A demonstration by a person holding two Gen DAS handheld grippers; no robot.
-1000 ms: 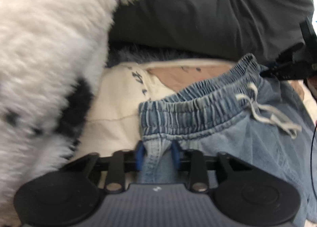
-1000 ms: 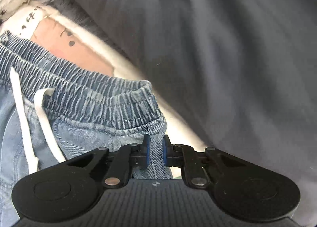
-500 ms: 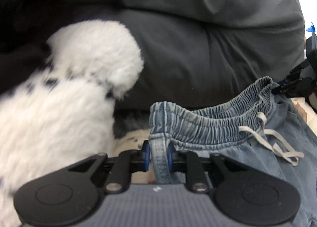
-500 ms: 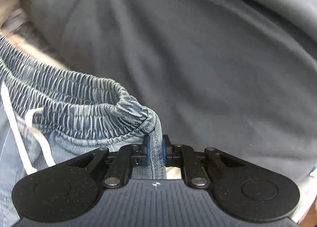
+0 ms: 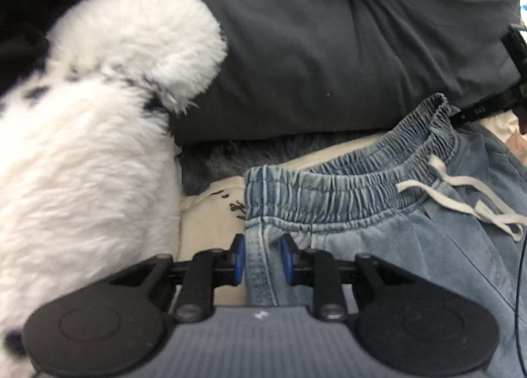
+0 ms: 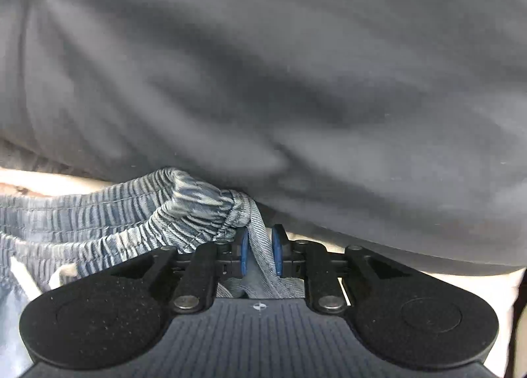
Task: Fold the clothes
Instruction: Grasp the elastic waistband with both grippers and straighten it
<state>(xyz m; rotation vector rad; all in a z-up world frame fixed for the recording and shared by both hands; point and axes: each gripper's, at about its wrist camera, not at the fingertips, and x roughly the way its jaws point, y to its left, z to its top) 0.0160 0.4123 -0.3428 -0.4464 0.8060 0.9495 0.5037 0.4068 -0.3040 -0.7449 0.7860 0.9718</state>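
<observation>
Blue-padded left gripper (image 5: 262,254): jaws just eased apart, narrow gap, side seam of faded blue denim drawstring shorts (image 5: 378,239) betw. pads, which no longer press it. Right gripper (image 6: 259,254): blue pads likewise just opened a little, opp. waistband corner lying loosely betw. them. Shorts are spread on cream printed sheet (image 5: 210,213), elastic waistband w/ off-white cord (image 5: 461,200) facing away. Adj.: dark grey pillow (image 5: 329,58) behind waistband; fluffy white plush w/ black spots (image 5: 98,147) at left; grey fur strip (image 5: 237,154) under pillow edge.
</observation>
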